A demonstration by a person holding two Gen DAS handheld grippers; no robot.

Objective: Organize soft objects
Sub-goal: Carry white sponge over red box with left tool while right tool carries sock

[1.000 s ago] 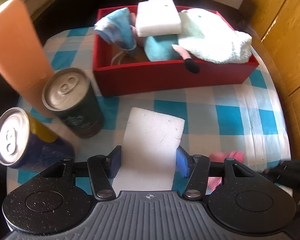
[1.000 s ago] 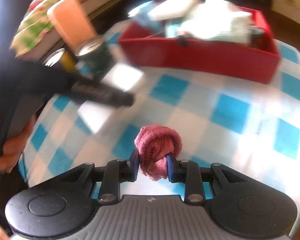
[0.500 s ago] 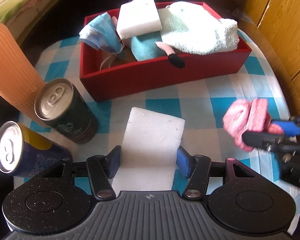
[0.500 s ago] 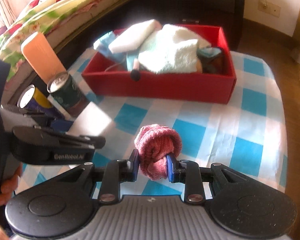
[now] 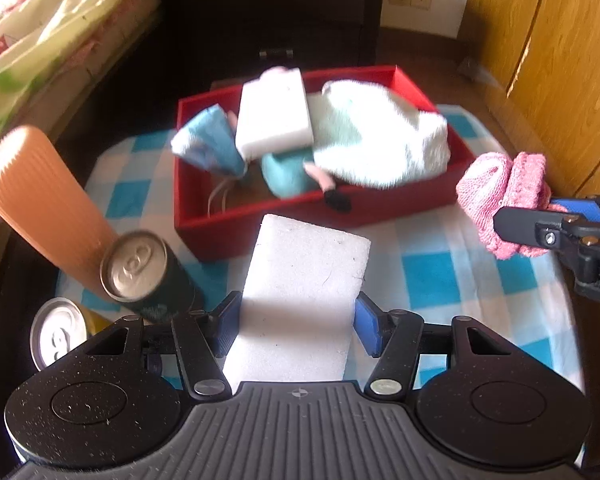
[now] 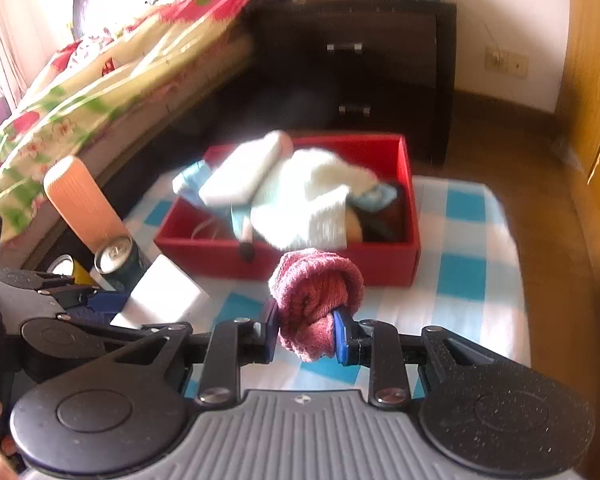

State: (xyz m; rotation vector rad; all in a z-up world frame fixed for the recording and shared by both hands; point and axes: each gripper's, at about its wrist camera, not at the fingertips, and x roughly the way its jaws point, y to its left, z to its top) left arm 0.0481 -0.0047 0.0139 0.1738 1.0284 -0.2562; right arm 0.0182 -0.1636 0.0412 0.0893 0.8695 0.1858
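My left gripper [image 5: 296, 326] is shut on a white sponge block [image 5: 300, 296] and holds it above the checked tablecloth [image 5: 432, 280]. My right gripper [image 6: 306, 336] is shut on a rolled pink knitted cloth [image 6: 314, 296], held in the air in front of the red box [image 6: 404, 264]. The pink cloth also shows in the left wrist view [image 5: 500, 196], at the right beside the red box [image 5: 236, 228]. The box holds a second white sponge [image 5: 274, 114], a pale towel [image 5: 380, 140], a blue face mask [image 5: 208, 144] and a teal soft toy [image 5: 288, 176].
An orange ribbed cup [image 5: 40, 200], a dark green can [image 5: 144, 276] and a yellow-blue can [image 5: 62, 334] stand at the table's left. A bed [image 6: 80, 80] lies left, a dark dresser [image 6: 360, 60] behind the box, wooden cabinet doors [image 5: 560, 60] on the right.
Both grippers have risen above the table and the views now look down on the box from higher up. The pink cloth has moved up and toward the box. The sponge stays gripped.
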